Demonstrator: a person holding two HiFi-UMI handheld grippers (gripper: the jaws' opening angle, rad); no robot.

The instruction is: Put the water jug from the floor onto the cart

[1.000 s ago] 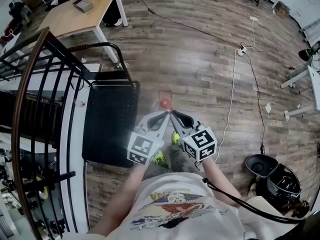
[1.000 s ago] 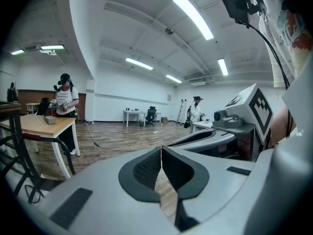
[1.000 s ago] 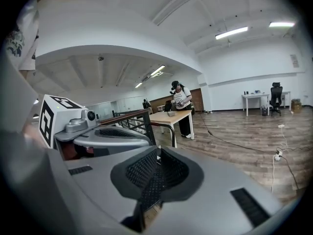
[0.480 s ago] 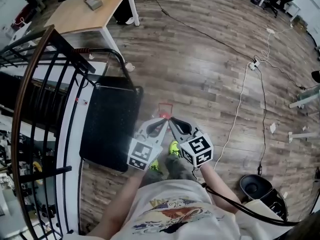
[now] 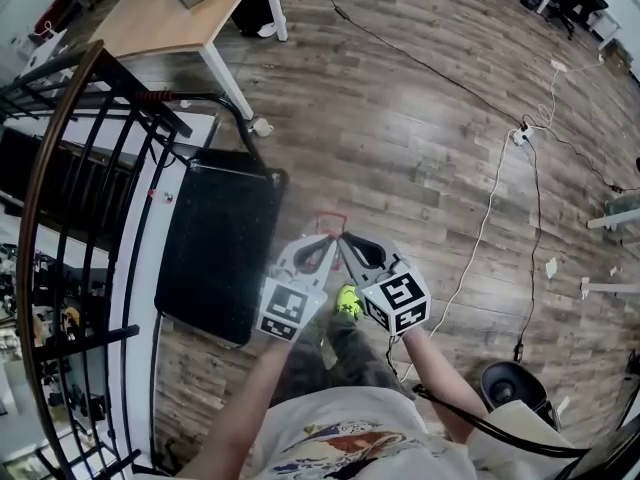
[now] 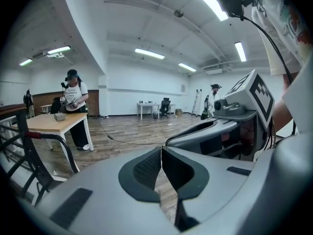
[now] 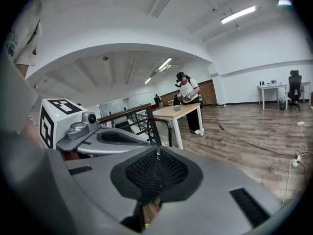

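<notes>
A red-topped, clear water jug (image 5: 332,219) stands on the wood floor just beyond my fingertips; only its red top is plain to see. The black flat cart (image 5: 215,258) with its curved push handle (image 5: 215,103) sits to the left of it. My left gripper (image 5: 326,241) and right gripper (image 5: 343,238) are held side by side, tips almost touching, above the jug. Both are shut with nothing between the pads. In the left gripper view the left gripper's (image 6: 161,153) dark pads meet; in the right gripper view the right gripper's (image 7: 156,156) do too. Neither gripper view shows the jug.
A black metal railing (image 5: 70,168) runs along the left beside the cart. A wooden table (image 5: 170,13) stands at the back left, with a person (image 7: 186,102) next to it. White and black cables (image 5: 480,228) trail over the floor at the right. A dark round bin (image 5: 510,388) sits lower right.
Both grippers have come forward and sunk together, still shut. The jug's red top now lies closer to their tips, and the cart sits nearer in the head view.
</notes>
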